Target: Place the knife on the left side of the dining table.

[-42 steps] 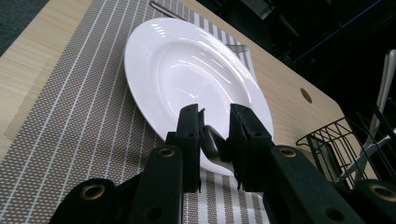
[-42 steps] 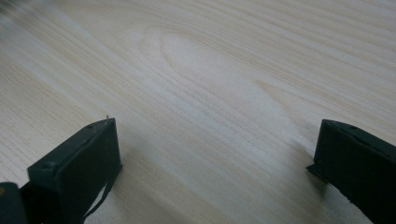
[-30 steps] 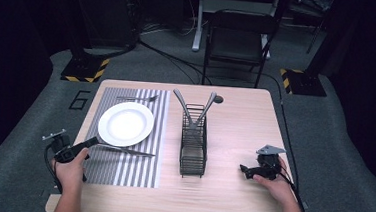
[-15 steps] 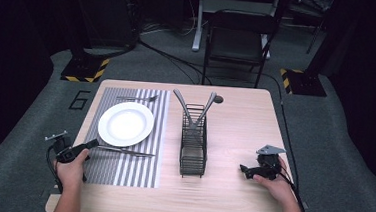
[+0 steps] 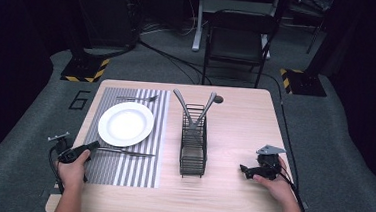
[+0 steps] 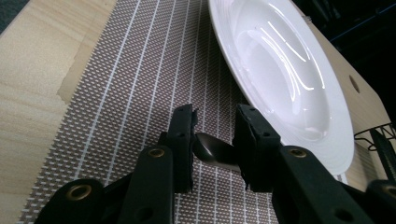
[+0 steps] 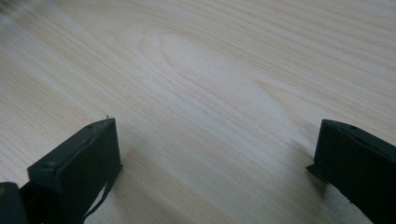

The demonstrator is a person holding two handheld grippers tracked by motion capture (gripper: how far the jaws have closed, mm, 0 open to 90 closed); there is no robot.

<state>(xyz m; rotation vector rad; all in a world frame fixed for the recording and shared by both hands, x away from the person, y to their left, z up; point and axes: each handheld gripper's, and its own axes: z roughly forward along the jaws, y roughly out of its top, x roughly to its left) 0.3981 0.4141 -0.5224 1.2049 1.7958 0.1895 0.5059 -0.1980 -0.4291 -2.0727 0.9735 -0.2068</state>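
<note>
A slim metal utensil (image 5: pixel 127 153) lies along the striped placemat (image 5: pixel 136 172) just below the white plate (image 5: pixel 125 123). My left gripper (image 5: pixel 95 144) is at the mat's left edge, shut on the utensil's handle end. In the left gripper view the rounded handle (image 6: pixel 217 151) spans the gap between both black jaws of the left gripper (image 6: pixel 215 126), low over the placemat (image 6: pixel 140 70), with the plate (image 6: pixel 280 70) just beyond. My right gripper (image 5: pixel 244 168) rests on the bare table at the right. Seen from its own camera, the right gripper (image 7: pixel 217 135) is open with nothing between the jaws.
A black wire rack (image 5: pixel 193 146) stands mid-table with two grey utensils leaning out of its far end. A fork (image 5: pixel 136 98) lies on the mat beyond the plate. The wooden table (image 5: pixel 240 119) has a small hole near its far edge. A folding chair (image 5: pixel 236 39) stands behind.
My left gripper has sunk a little toward the placemat with the utensil handle between its jaws. The right hand has stayed still.
</note>
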